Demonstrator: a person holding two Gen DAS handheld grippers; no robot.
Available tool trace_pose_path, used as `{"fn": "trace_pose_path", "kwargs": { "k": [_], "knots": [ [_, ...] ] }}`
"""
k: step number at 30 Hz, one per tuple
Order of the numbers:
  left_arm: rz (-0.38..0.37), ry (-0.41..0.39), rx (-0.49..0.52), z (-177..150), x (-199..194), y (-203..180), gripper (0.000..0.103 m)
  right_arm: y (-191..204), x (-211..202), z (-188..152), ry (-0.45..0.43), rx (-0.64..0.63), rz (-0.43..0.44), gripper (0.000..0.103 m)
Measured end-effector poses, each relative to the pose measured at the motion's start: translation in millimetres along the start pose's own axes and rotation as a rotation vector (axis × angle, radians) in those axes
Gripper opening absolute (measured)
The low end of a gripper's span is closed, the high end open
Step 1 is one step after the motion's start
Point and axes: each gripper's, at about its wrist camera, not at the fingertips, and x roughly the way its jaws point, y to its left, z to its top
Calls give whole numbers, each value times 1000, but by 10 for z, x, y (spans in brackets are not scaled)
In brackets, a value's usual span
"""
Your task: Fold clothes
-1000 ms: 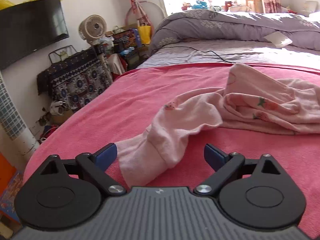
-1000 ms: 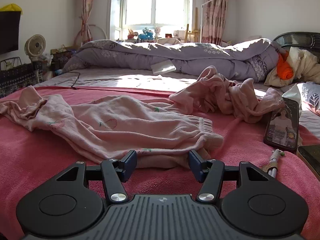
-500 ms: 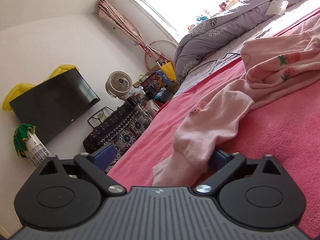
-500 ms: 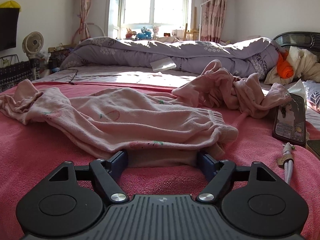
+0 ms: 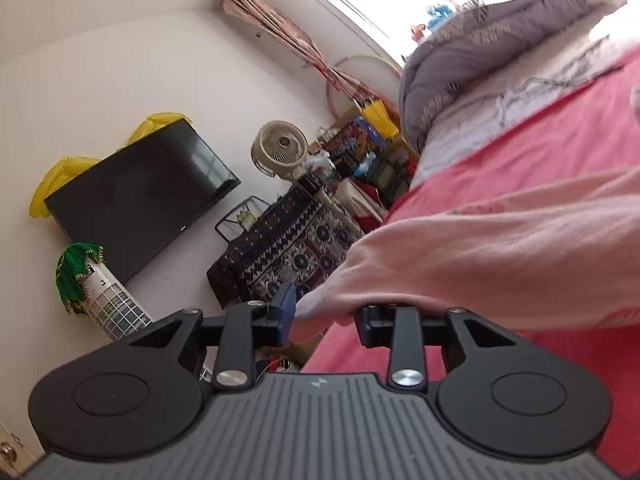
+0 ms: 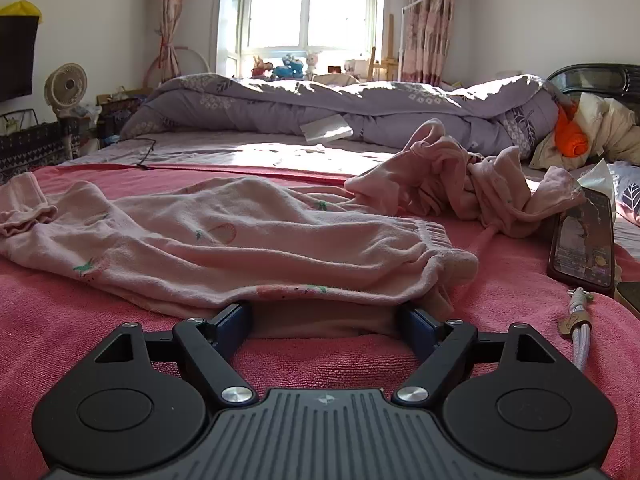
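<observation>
My left gripper (image 5: 324, 316) has its fingers drawn in on the cuff end of one leg of the pink trousers (image 6: 224, 240); the cloth bunches between the pads and drapes off to the right over the red blanket (image 5: 560, 136), and the view is tilted, so I judge that end is raised off the bed. My right gripper (image 6: 326, 320) sits low at the near edge of the trousers' waistband end, fingers spread wide with the cloth's edge lying between them, not pinched. The trousers lie across the near part of the blanket, rumpled, running from the waistband on the right to the legs on the far left. A second pink garment (image 6: 460, 176) sits crumpled farther back on the right, just beside a phone (image 6: 584, 240), with a white cord (image 6: 578, 320) near it. By my reckoning the folding has barely begun: no crease is made, one end is gripped, the other awaits my pinch, and the second garment lies untouched.
</observation>
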Motion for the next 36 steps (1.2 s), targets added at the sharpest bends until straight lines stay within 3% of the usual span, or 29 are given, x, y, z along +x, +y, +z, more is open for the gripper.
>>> {"fn": "trace_pose_path", "kwargs": {
  "k": [2, 4, 7, 10, 13, 15, 17, 19, 22, 24, 25, 26, 27, 28, 29, 31, 36],
  "knots": [
    [58, 84, -1, -199, 154, -59, 41, -2, 1, 2, 2, -5, 3, 82],
    [97, 120, -91, -309, 214, 94, 41, -7, 8, 10, 4, -12, 6, 83],
    [93, 162, -245, -355, 233, 452, 41, -7, -1, 28, 2, -23, 8, 83],
    [16, 67, -296, -327, -56, 592, 41, 19, -110, 53, -35, -30, 35, 83],
    [-126, -81, -215, -197, -535, 444, 61, 85, -246, 110, -79, -35, 94, 83],
    [-232, -156, -170, -89, -793, 244, 77, 207, -360, 239, -111, -13, 212, 83],
    [-340, -190, -151, 1, -938, 18, 79, 351, -390, 386, -117, 38, 338, 85],
    [-429, -182, -150, 54, -946, -244, 82, 693, -255, 593, -65, 90, 496, 85],
    [-440, -155, -201, 30, -823, -480, 82, 1251, 25, 846, 22, 124, 679, 85],
    [-470, -144, -234, 17, -786, -399, 83, 1708, 285, 930, 104, 81, 710, 84],
    [-490, -137, -261, -12, -773, -386, 83, 1928, 418, 960, 150, 54, 706, 82],
    [-510, -132, -286, -29, -753, -349, 83, 2107, 566, 964, 211, 40, 688, 67],
    [-527, -126, -305, -41, -734, -316, 83, 2176, 679, 970, 263, 72, 689, 30],
    [-538, -122, -320, -51, -721, -299, 83, 2241, 792, 977, 315, 105, 691, 17],
    [-547, -118, -335, -62, -709, -285, 83, 2307, 904, 984, 367, 137, 691, 13],
    [-560, -113, -358, -79, -694, -266, 83, 2248, 885, 1144, 337, 162, 671, 8],
    [-540, -132, -357, -93, -728, -294, 83, 2248, 863, 2246, 44, -11, 429, 7]
  ]
}}
